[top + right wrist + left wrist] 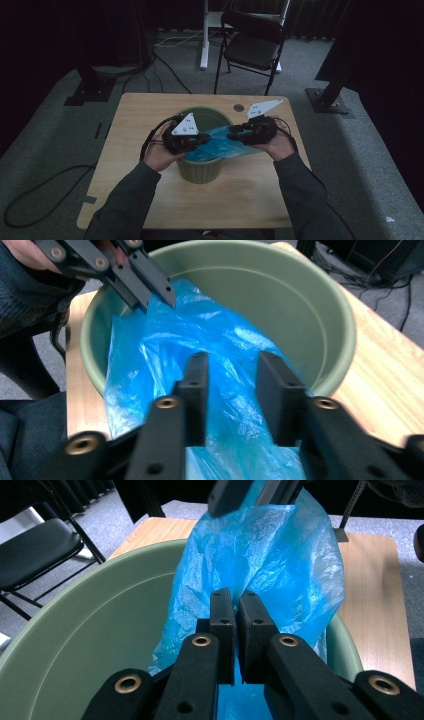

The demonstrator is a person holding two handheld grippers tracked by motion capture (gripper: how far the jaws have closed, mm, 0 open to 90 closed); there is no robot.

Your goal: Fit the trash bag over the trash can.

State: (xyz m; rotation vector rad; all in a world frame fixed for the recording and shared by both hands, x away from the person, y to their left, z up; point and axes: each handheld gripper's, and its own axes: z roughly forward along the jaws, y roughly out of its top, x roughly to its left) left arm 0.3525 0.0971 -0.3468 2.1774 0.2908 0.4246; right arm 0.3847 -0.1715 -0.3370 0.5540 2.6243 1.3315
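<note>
- Two grippers work our blue bag [227,146] over the green bin [200,167].
- Left gripper [235,611] pinches the film.
- Right gripper [231,377] stands parted; we risk the bag slipping inside.

Place: I'm looking into a dim studio-like room.
Signs: grey carpet [45,150], folding chair [252,45], floor cables [165,65], stand bases [327,100].

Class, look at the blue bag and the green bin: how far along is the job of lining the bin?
Done: the blue bag is over the green bin. In hand: the left tool is shut on the bag; the right tool has plastic between open jaws. Left: the bag lies bunched across the near rim, not yet spread inside or folded around it.
</note>
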